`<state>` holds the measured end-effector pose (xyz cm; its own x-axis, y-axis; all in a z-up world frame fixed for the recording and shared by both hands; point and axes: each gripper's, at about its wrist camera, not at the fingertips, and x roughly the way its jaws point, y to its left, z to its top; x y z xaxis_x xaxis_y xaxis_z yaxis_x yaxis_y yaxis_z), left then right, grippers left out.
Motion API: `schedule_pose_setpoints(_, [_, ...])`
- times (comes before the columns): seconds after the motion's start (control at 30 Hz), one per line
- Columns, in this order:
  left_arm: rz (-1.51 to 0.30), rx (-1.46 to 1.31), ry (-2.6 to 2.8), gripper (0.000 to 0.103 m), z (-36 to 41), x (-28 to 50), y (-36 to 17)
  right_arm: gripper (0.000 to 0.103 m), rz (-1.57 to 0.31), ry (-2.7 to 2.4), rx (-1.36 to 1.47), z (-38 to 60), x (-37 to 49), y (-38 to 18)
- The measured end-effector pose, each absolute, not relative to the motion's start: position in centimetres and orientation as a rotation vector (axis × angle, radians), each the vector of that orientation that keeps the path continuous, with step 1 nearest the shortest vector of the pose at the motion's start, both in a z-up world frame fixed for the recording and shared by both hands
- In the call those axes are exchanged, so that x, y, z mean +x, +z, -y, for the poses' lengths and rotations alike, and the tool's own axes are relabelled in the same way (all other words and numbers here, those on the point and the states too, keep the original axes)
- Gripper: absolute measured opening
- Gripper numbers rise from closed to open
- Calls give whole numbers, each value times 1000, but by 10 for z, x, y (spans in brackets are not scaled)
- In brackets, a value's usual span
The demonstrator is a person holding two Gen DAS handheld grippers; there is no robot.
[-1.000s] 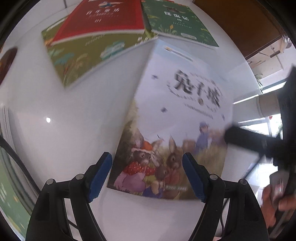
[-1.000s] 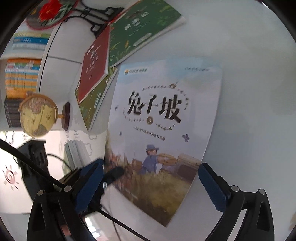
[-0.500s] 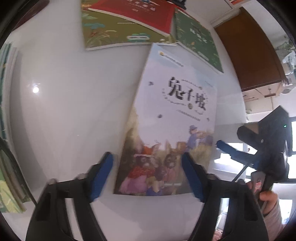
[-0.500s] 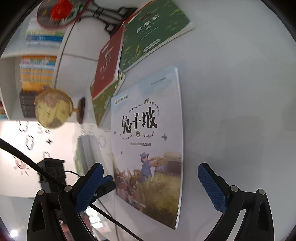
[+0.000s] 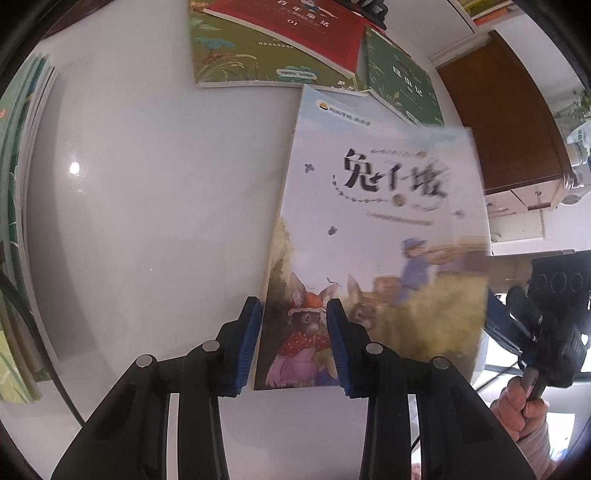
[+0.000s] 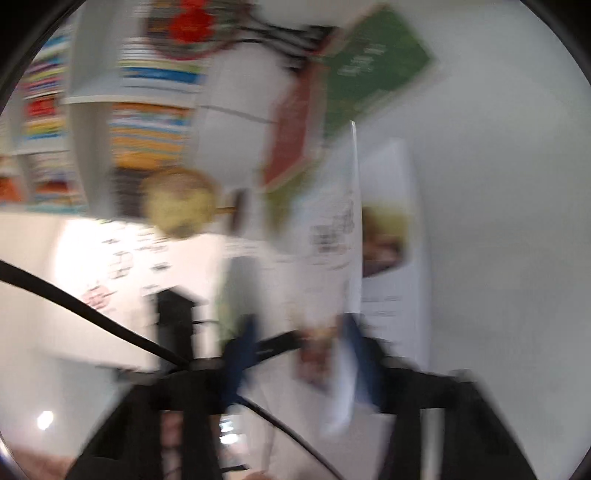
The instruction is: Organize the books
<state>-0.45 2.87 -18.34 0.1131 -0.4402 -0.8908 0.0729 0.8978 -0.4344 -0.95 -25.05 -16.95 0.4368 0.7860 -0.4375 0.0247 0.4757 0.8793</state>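
A pale blue picture book with rabbits on its cover (image 5: pixel 373 229) lies on the white table (image 5: pixel 147 206). My left gripper (image 5: pixel 293 339) has narrowed its blue pads around the book's near left corner; one pad lies over the cover. The book's right edge is blurred and looks lifted. My right gripper (image 5: pixel 498 325) is at that right edge. The right wrist view is heavily blurred: the book (image 6: pixel 343 236) appears edge-on and raised, with the right gripper (image 6: pixel 299 354) narrowed around its lower edge.
A red book (image 5: pixel 295 26) lies on a green book (image 5: pixel 240 59) at the table's far side, with a dark green book (image 5: pixel 402 85) beside them. A stack of books (image 5: pixel 18 206) is at the left. A globe (image 6: pixel 177 203) and bookshelves (image 6: pixel 147 122) are behind.
Both grippers have narrowed from wide open onto the picture book. Its right side has come up off the table. The right wrist view has swung and blurred.
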Motion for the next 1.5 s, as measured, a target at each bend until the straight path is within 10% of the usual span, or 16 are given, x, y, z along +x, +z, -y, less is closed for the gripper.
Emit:
schedule_pose_setpoints(0.17, [-1411, -290, -383, 32, -27, -4, -183, 31, -1163, 532, 772, 221, -3, -183])
schedule_pose_setpoints(0.3, [-1427, -419, -360, 36, -35, 1, -187, 5, -1174, 459, 794, 221, -4, -195])
schedule_pose_setpoints(0.7, [-1444, -916, -460, 65, -42, 4, -210, 6, -877, 837, 1170, 231, -13, -142])
schedule_pose_setpoints(0.83, [-1381, -1201, -593, 50, -32, -2, -220, 6, -853, 818, 1252, 242, -16, -151])
schedule_pose_setpoints(1.07, [-1349, -935, -526, 12, -18, -1, -189, 6, -964, 595, 1179, 269, -22, -167])
schedule_pose_setpoints(1.5, [-1296, -172, -410, 11, 31, -13, -135, 6, -1166, 414, 661, 228, -16, -167])
